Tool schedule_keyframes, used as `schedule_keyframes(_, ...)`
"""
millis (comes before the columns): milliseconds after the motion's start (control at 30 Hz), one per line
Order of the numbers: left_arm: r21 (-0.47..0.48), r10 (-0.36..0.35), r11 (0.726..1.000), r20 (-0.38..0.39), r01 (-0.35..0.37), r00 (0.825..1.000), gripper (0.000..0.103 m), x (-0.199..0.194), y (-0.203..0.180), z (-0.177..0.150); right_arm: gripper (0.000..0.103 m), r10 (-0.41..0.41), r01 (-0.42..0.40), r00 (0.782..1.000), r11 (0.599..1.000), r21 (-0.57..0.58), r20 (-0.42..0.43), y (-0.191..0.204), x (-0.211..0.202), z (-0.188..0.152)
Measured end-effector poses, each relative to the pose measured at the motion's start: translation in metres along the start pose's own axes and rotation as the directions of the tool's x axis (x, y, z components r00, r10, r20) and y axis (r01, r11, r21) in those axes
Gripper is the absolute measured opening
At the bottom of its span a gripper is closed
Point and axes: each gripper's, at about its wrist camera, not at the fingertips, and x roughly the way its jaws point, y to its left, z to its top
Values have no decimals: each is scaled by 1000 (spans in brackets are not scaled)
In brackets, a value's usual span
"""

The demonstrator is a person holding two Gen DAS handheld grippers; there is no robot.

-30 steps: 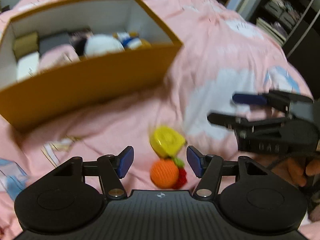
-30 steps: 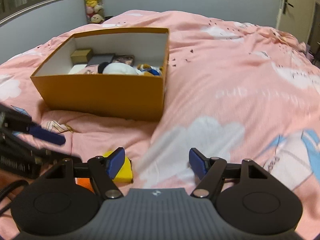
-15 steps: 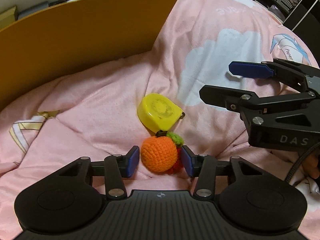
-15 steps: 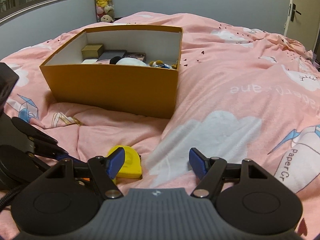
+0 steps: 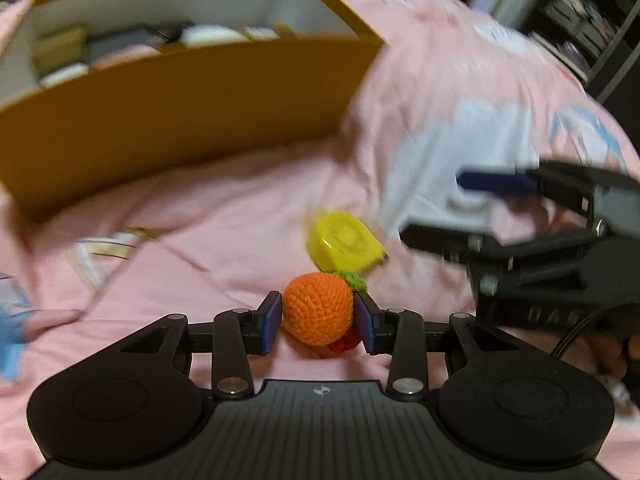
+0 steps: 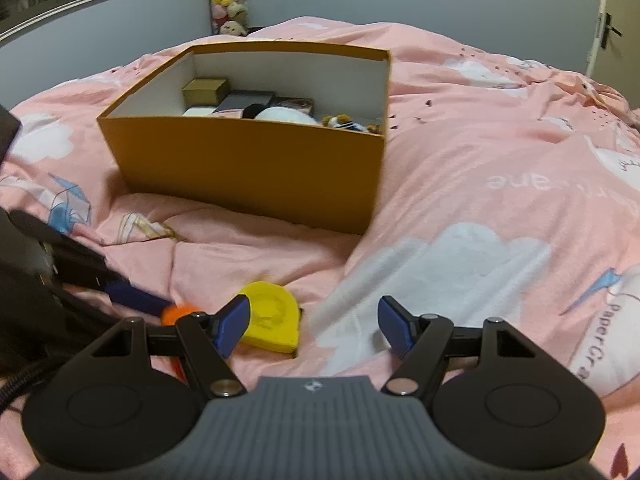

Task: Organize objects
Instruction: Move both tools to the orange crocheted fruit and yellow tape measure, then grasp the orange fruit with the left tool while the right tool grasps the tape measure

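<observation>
Closing around a crocheted orange (image 5: 318, 309), my left gripper (image 5: 319, 322) has just been narrowing its jaws, and both blue pads (image 5: 273, 322) now touch the orange's sides, so I am gripping it. The orange has a green tuft on top and something red tucked behind its lower right; I cannot tell what the red piece is. It sits low over a pink bedspread (image 5: 248, 208) printed with white clouds.

Just beyond the orange, touching or nearly touching it, a yellow tape measure (image 5: 345, 245) lies flat on the bedspread. From the right wrist view the tape measure (image 6: 272, 322) shows just beside my right gripper's left pad, partly hidden by it.

My right gripper (image 6: 314, 326) hovers with its jaws wide apart and nothing between them, only bedspread (image 6: 460, 168). In the left wrist view it (image 5: 472, 208) reaches in from the right edge, near the tape measure but not touching it.

Farther back stands an open orange cardboard box (image 6: 248, 164) with white inner walls. It rests on the bedspread, well apart from the orange. Inside lie several things: a small tan box (image 6: 206, 90), a dark flat case (image 6: 246, 101), a white rounded plush (image 6: 286, 114), and a small striped toy (image 6: 344, 123) near the right wall.

Stuffed toys (image 6: 228, 4) are stacked in the far corner of the room.
</observation>
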Motion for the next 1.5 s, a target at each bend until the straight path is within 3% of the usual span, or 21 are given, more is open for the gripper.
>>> schedule_keyframes(100,-49,54,997,45,-52,997,44,-11,12,4,71,42,-42,999,999,-9,-22,3,5,2)
schedule_keyframes(300,-119,112,987,36,-107,993,44,1,29,12,63,125,-119,985,991,57,-119,2,29,12)
schedule_keyframes(533,-167,95,982,23,-90,995,45,12,40,10,64,198,-168,959,973,157,-204,-5,57,10)
schedule_keyframes(800,-185,79,980,5,-76,997,45,18,46,7,63,222,-183,943,968,169,-249,0,77,7)
schedule_keyframes(1133,-194,69,979,9,-66,998,45,19,50,6,61,204,-173,949,974,145,-240,3,74,7)
schedule_keyframes(1167,-193,70,979,15,-66,997,45,18,50,6,53,199,-170,952,975,140,-232,4,71,8)
schedule_keyframes(1500,-152,51,988,90,-37,995,45,-5,42,13,54,177,-164,972,982,93,-151,5,37,17)
